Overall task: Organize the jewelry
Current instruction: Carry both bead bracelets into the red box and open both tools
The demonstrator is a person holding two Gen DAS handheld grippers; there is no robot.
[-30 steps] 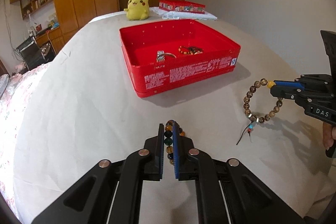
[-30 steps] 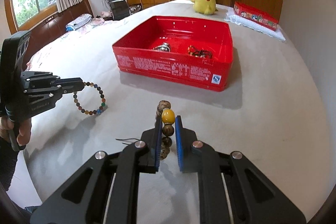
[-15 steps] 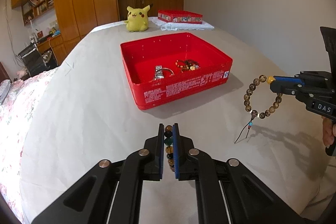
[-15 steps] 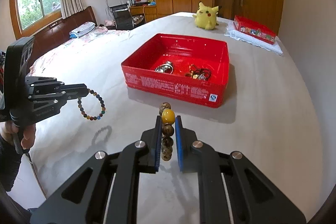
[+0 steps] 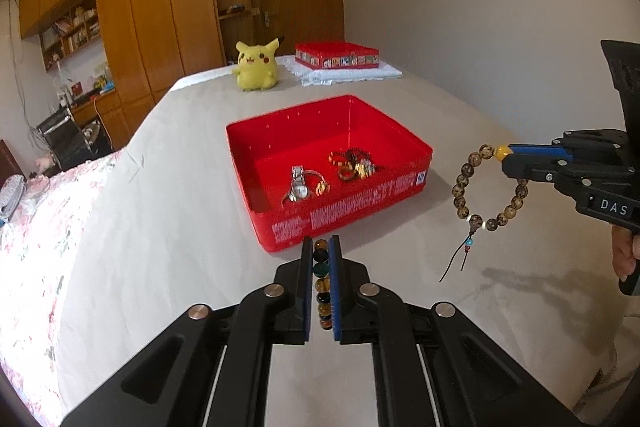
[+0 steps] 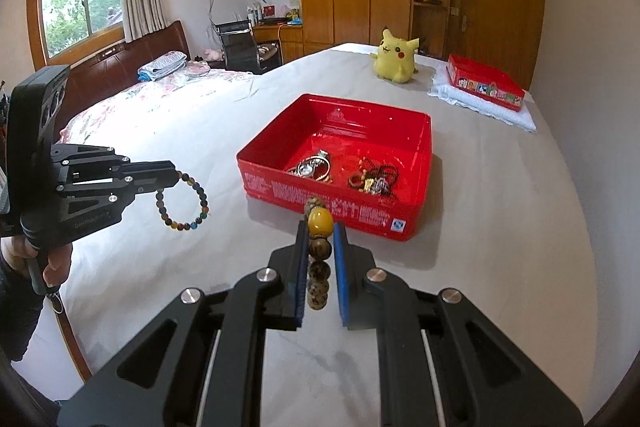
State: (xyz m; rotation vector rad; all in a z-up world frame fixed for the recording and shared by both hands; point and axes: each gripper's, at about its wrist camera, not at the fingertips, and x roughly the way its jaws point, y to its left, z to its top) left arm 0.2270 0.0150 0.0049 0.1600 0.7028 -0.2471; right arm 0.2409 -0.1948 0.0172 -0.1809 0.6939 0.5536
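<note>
A red tin box [image 5: 404,137] [image 6: 425,163] sits open on the grey bed cover, holding a silver watch [image 5: 298,187] [image 6: 310,167] and a tangle of bead jewelry [image 5: 354,165] [image 6: 374,181]. My left gripper [image 5: 321,247] [image 6: 178,179] is shut on a multicoloured bead bracelet [image 5: 322,287] [image 6: 188,203], held in the air short of the box. My right gripper [image 6: 320,225] [image 5: 504,153] is shut on a brown bead bracelet [image 6: 318,259] [image 5: 476,195] with a yellow bead and a tassel, held in the air to the right of the box.
A yellow plush toy [image 5: 256,67] [image 6: 394,57] sits at the far end. A second red tin [image 5: 336,55] [image 6: 484,83] rests on a white cloth. A floral quilt [image 5: 36,227] lies to the left. A wall runs along the right.
Both grippers have risen well off the bed cover with their bracelets, which now hang free. The box looks farther below and its contents show more fully.
</note>
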